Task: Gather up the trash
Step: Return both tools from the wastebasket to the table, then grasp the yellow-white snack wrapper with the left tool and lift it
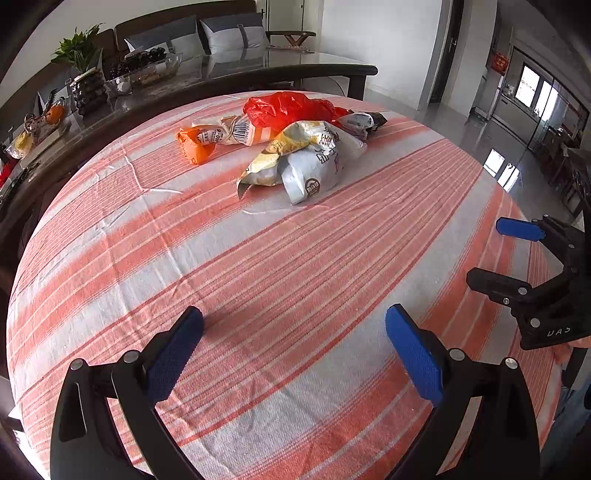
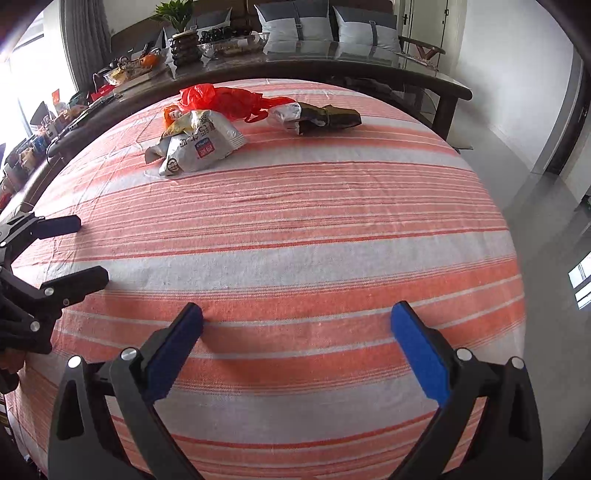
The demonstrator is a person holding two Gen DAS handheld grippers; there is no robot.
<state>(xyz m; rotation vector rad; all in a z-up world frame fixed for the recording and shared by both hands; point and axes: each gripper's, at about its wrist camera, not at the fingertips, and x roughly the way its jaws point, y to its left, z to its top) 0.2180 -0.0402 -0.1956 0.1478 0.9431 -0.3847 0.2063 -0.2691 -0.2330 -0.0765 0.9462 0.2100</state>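
A pile of trash lies at the far side of the striped tablecloth: a crumpled silver-and-yellow snack bag, an orange-and-white wrapper, a red plastic bag and a dark wrapper with a silver end. My left gripper is open and empty over the near cloth. My right gripper is open and empty too, to the right of the left one. Both are well short of the pile.
A long dark table stands just behind, with a potted plant, glass bowls and clutter. Cushioned seating lines the wall. Grey floor lies to the right of the clothed table.
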